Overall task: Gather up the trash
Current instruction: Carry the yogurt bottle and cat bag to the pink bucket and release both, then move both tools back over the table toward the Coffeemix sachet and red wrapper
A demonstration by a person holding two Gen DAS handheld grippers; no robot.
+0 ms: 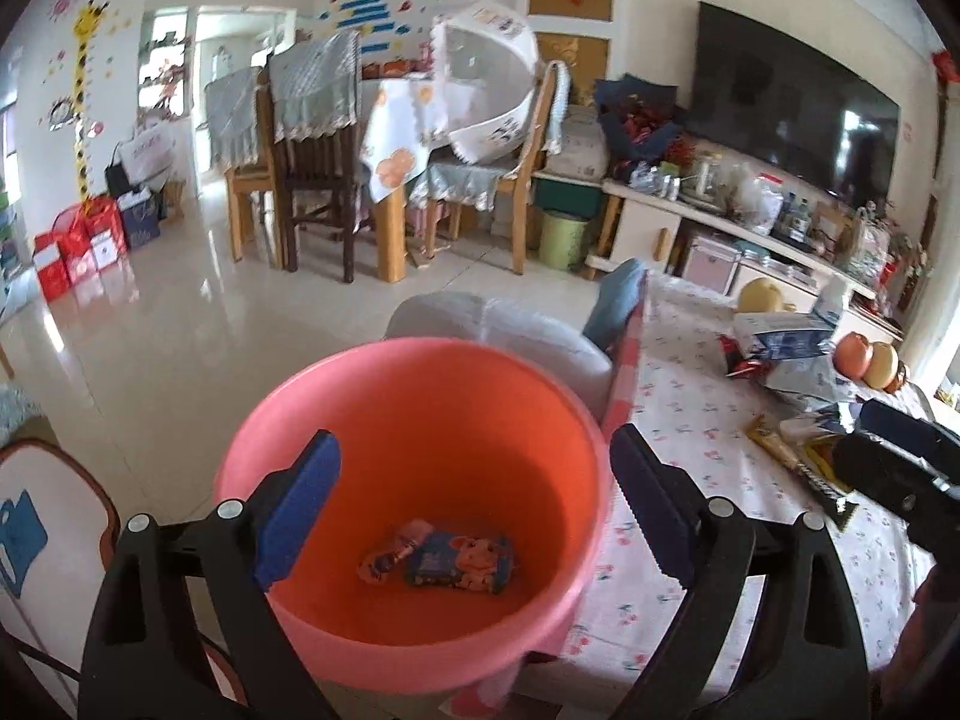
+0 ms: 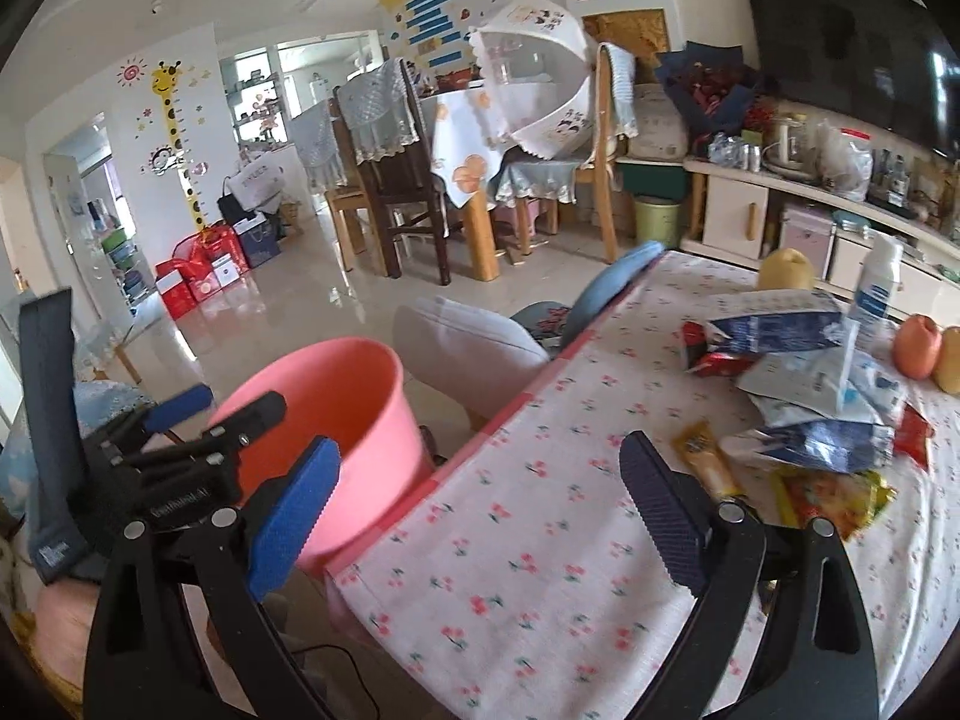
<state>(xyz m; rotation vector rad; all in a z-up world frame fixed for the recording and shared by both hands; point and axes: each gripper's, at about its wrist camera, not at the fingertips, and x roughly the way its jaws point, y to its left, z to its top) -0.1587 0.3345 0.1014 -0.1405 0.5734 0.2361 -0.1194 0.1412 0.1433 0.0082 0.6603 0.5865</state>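
A pink plastic bin (image 1: 414, 480) stands beside the table's left edge; it also shows in the right wrist view (image 2: 336, 414). Two snack wrappers (image 1: 444, 558) lie on its bottom. My left gripper (image 1: 474, 516) is open and empty, directly above the bin's mouth. My right gripper (image 2: 480, 516) is open and empty over the floral tablecloth (image 2: 540, 540) near the table's front left corner. A pile of wrappers and bags (image 2: 810, 396) lies on the table to its right, with a yellow wrapper (image 2: 708, 462) nearest. The pile also shows in the left wrist view (image 1: 792, 408).
Fruit (image 2: 918, 348) and a white bottle (image 2: 876, 294) stand behind the pile. A grey cushion (image 2: 468, 342) and a blue stool (image 2: 618, 276) sit by the table's far left edge. Dining chairs (image 1: 312, 180), a green bin (image 1: 561, 237) and a TV cabinet (image 1: 720, 234) stand beyond.
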